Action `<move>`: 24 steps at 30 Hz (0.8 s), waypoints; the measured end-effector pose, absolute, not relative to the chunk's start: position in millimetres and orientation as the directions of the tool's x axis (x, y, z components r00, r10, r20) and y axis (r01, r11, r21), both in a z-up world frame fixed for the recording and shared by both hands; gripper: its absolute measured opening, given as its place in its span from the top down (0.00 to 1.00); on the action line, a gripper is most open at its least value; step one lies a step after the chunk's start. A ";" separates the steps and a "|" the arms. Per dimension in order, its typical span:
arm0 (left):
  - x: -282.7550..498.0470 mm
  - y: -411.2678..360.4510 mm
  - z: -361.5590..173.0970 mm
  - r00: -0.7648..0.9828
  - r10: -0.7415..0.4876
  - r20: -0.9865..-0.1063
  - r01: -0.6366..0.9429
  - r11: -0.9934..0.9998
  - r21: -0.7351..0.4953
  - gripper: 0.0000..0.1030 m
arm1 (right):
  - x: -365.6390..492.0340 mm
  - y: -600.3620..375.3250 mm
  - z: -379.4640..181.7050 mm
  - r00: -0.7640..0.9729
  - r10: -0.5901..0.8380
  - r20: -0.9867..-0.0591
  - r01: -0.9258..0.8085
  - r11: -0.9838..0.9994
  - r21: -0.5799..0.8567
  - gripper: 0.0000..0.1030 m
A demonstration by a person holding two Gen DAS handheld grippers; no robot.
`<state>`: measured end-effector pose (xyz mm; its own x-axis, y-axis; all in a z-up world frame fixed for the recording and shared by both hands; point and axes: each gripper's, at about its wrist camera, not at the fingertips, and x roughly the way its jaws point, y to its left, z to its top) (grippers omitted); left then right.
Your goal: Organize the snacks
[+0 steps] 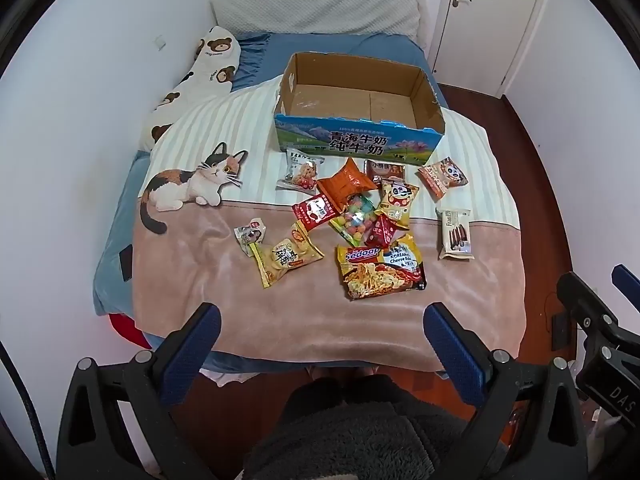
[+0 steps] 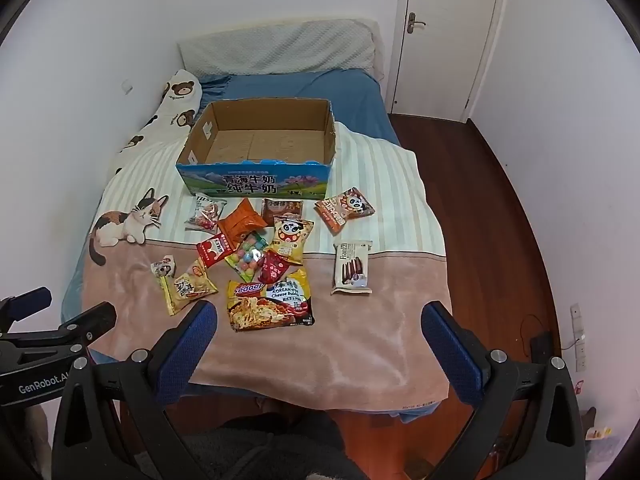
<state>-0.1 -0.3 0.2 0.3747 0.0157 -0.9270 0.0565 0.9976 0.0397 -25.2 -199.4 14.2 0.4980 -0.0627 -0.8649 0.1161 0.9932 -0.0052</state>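
Snacks lie loose on the bed blanket [image 1: 248,320] in my left wrist view, none boxed yet, so I judge I am at the very start: choosing a first packet. My left gripper [image 1: 322,332] hangs above the near edge of the blanket, fingers spread wide with nothing between them. The cardboard box [image 1: 356,136] sits empty beyond the pile, its long side running across the bed, open top up. Nearest me is the noodle packet [image 1: 380,272], lying flat, its long axis roughly across the view, its label facing me. The next move, as I read it, calls for dropping onto one packet's edge and pinching thin film against soft bedding.

From the right wrist view, my right gripper [image 2: 320,332] is likewise wide apart and empty, hovering over the blanket's near end. The wafer packet [image 2: 353,267] lies apart from the heap on the right, its long axis pointing away from me toward the box [image 2: 256,178]. It looks the easiest pick for this side.
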 end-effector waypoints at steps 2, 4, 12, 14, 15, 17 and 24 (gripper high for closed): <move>-0.2 -0.6 0.1 0.373 0.013 -0.928 0.057 0.998 0.037 0.00 | -25.5 -199.6 13.6 0.502 -0.056 -0.863 0.115 0.993 0.002 0.00; -0.3 -1.7 -0.2 0.375 0.011 -0.927 0.058 0.998 0.036 0.00 | -26.0 -199.7 13.1 0.504 -0.056 -0.862 0.115 0.993 0.004 0.00; 1.0 0.6 0.0 0.376 0.003 -0.927 0.058 0.998 0.027 0.00 | -26.1 -201.8 15.6 0.503 -0.052 -0.863 0.116 0.993 0.008 0.00; 0.9 0.2 0.5 0.378 0.003 -0.926 0.058 0.998 0.027 0.00 | -26.7 -200.4 16.3 0.505 -0.054 -0.861 0.115 0.993 0.005 0.00; 0.7 -2.7 1.7 0.378 0.003 -0.926 0.058 0.998 0.027 0.00 | -25.6 -199.8 15.5 0.506 -0.055 -0.861 0.114 0.993 0.004 0.00; 2.5 -2.1 4.0 0.379 0.004 -0.926 0.056 0.998 0.027 0.00 | -27.6 -198.0 14.4 0.507 -0.055 -0.860 0.114 0.994 0.003 0.00; 1.1 -3.2 6.7 0.382 0.002 -0.924 0.059 0.998 0.026 0.00 | -27.1 -199.6 16.8 0.505 -0.053 -0.861 0.116 0.993 0.007 0.00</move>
<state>1.1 -3.2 6.7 0.3815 0.0017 -0.9244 0.0587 0.9979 0.0261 -27.1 -199.6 16.8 0.5051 -0.0529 -0.8615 0.1158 0.9933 0.0068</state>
